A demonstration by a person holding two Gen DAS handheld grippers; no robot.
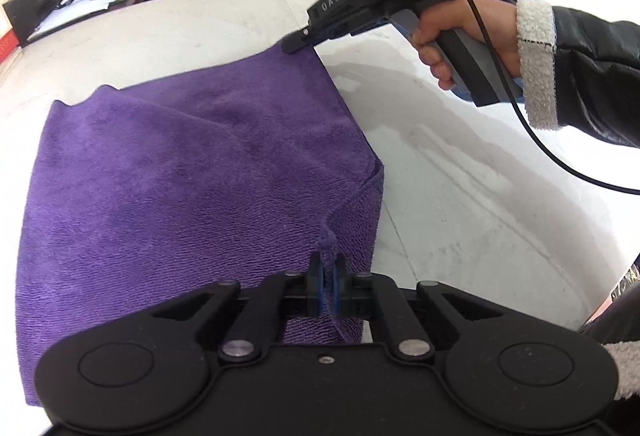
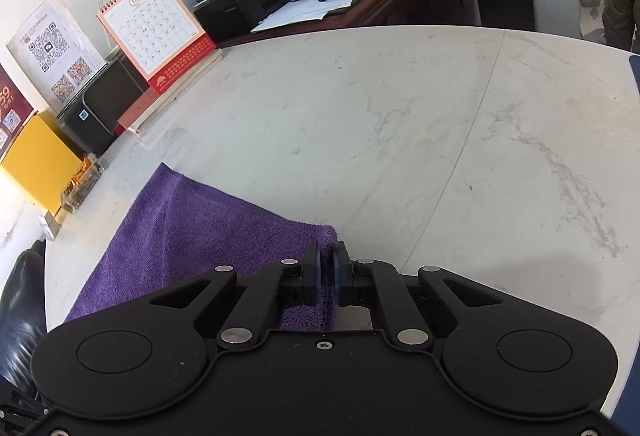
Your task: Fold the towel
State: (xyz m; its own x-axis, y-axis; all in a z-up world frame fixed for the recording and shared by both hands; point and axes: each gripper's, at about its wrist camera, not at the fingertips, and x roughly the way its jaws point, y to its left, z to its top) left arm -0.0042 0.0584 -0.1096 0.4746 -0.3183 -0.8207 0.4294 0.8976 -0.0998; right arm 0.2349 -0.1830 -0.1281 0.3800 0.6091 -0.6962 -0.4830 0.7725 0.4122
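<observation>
Purple towel (image 1: 200,171) is lying on the pale marble table (image 2: 400,139), already doubled, judging by the layered edge along its right side in the left wrist view. The left tongs (image 1: 329,276) are pinching the near right corner, with a small tuft of cloth standing up between the blue pads (image 1: 316,288); the jaws are closing down to the cloth's thickness. The right tongs (image 2: 329,268) are likewise clamping the far right corner, seen in the left wrist view as the black tip (image 1: 296,43) meeting the towel's far edge, with the person's right hand (image 1: 460,43) gripping the handle. Both grips are sitting on the same right-hand edge, which is running away from the left tongs toward the right tongs; the body of the towel is spreading leftward from both. The next fold is therefore likely calling for carrying this held edge across to the free left edge, the two tongs travelling together to keep the edge straight.
</observation>
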